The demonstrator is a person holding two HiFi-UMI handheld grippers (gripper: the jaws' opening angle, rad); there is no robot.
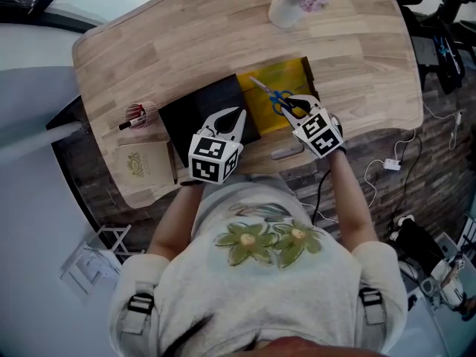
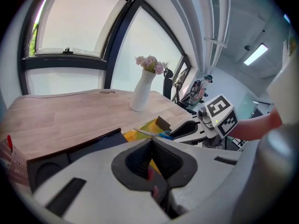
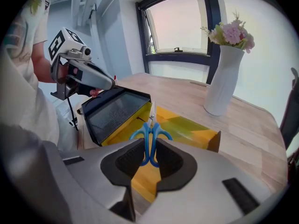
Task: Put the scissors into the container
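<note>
Blue-handled scissors (image 1: pixel 277 99) hang over a yellow open box (image 1: pixel 286 76), blades pointing toward the table's far side. My right gripper (image 1: pixel 295 107) is shut on their handles; in the right gripper view the scissors (image 3: pixel 150 135) stand between my jaws above the yellow box (image 3: pixel 187 129). A black mesh-bottomed container (image 1: pixel 202 110) lies against the yellow box on its left, and it also shows as the black container (image 3: pixel 114 112) in the right gripper view. My left gripper (image 1: pixel 238 115) hovers over its near edge, shut with nothing held. From the left gripper view I see the scissors (image 2: pixel 154 134) and the right gripper (image 2: pixel 184 129).
A white vase with pink flowers (image 1: pixel 288 4) stands at the far side of the wooden table (image 1: pixel 357 58). A mesh cup with red pens (image 1: pixel 140 115) and a tan booklet (image 1: pixel 145 162) lie at the left. A small grey object (image 1: pixel 286 152) sits at the near edge.
</note>
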